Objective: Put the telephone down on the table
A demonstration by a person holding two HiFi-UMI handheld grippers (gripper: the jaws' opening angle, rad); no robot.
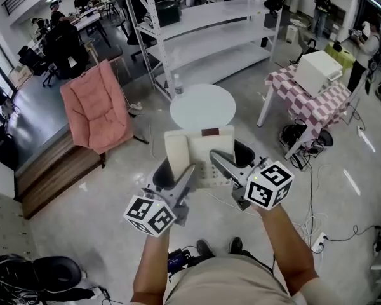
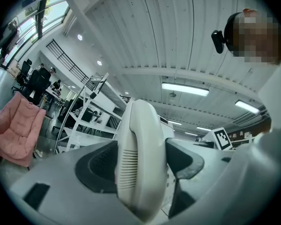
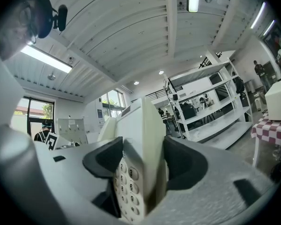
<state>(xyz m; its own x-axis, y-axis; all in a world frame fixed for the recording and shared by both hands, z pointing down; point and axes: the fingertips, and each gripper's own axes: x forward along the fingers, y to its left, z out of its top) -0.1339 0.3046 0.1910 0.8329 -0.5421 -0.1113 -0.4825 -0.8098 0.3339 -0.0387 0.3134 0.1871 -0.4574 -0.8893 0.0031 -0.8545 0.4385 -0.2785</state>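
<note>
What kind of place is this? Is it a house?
Probably not: it looks like a big workshop or lab hall, with tall metal shelving, people at desks in the back, and cables on a concrete floor.

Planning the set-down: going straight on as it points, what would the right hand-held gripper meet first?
The telephone, clamped between its jaws. Beyond that, probably the white shelving rack; the round table seems lower, but depth is unclear.
</note>
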